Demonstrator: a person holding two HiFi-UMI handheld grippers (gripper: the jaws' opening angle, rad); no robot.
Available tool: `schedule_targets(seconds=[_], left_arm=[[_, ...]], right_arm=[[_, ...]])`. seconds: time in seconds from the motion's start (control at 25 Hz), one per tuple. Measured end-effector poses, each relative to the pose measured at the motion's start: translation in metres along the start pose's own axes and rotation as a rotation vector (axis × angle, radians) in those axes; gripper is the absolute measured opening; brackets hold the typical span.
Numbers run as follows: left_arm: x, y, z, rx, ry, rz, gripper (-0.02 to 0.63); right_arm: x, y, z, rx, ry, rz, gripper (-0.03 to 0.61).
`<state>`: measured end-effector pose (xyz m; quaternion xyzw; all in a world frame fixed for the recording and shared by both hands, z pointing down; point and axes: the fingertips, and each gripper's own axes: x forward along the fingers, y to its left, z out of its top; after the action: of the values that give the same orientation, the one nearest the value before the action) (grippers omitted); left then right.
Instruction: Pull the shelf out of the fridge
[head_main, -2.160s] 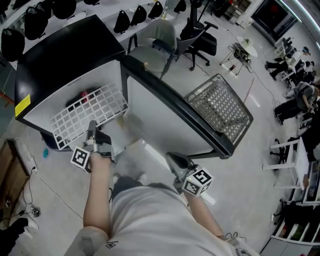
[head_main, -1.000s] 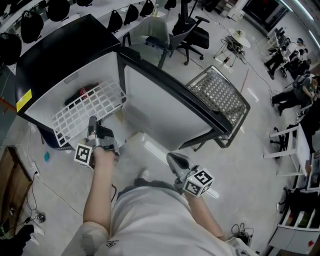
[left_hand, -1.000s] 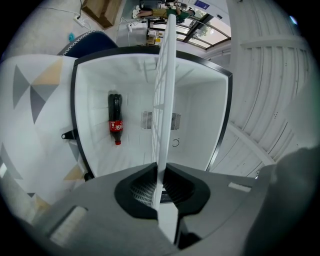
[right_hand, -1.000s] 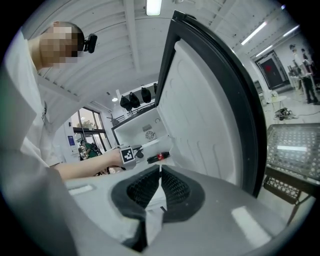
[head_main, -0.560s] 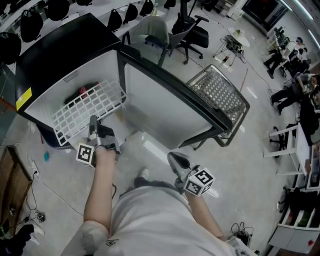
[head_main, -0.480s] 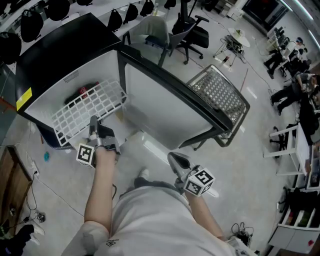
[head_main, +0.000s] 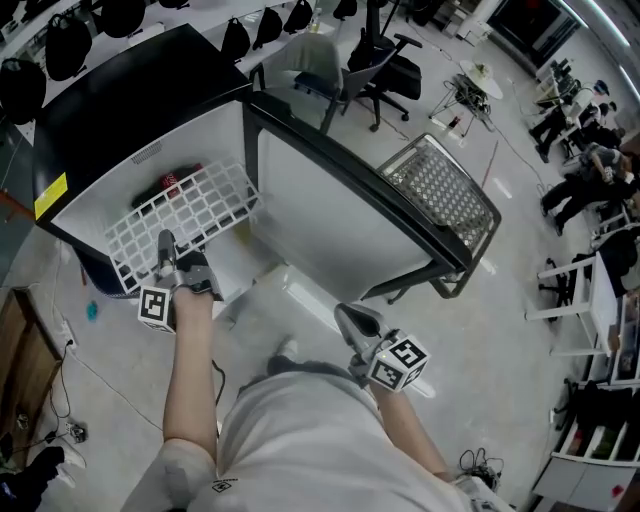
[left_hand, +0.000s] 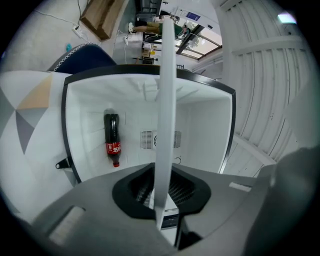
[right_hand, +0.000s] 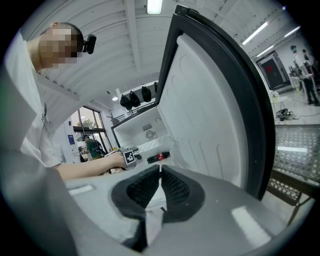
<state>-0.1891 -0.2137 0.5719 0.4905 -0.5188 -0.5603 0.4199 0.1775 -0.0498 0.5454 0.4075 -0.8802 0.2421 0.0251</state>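
Observation:
The black fridge (head_main: 130, 90) stands open, and its white wire shelf (head_main: 190, 215) sticks out of the front. My left gripper (head_main: 163, 245) is at the shelf's front edge, near the left corner. In the left gripper view the shelf (left_hand: 164, 90) runs edge-on between the jaws of the left gripper (left_hand: 163, 167). These jaws have just been opening a little and hold the edge loosely. My right gripper (head_main: 345, 315) hangs shut and empty below the open door (head_main: 330, 220), away from the shelf. In the right gripper view the right gripper (right_hand: 160, 169) points at the door (right_hand: 215, 100).
A cola bottle (left_hand: 112, 137) lies inside the fridge behind the shelf. A metal mesh cart (head_main: 440, 205) stands beyond the door at the right. Office chairs (head_main: 395, 70) are behind the fridge, and a wooden box (head_main: 20, 340) sits at the left edge.
My left gripper has slid left along the shelf's front edge, while the shelf has stayed where it was. The right gripper has not moved.

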Motion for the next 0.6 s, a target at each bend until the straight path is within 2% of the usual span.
schedule_targets(seconds=[0.2, 0.6], left_arm=[[0.001, -0.001, 0.002, -0.027, -0.002, -0.017, 0.032], [-0.023, -0.002, -0.006, 0.022, -0.014, -0.004, 0.030]], right_arm=[[0.002, 0.001, 0.000, -0.003, 0.001, 0.011, 0.012], [-0.006, 0.002, -0.002, -0.004, 0.001, 0.006, 0.012]])
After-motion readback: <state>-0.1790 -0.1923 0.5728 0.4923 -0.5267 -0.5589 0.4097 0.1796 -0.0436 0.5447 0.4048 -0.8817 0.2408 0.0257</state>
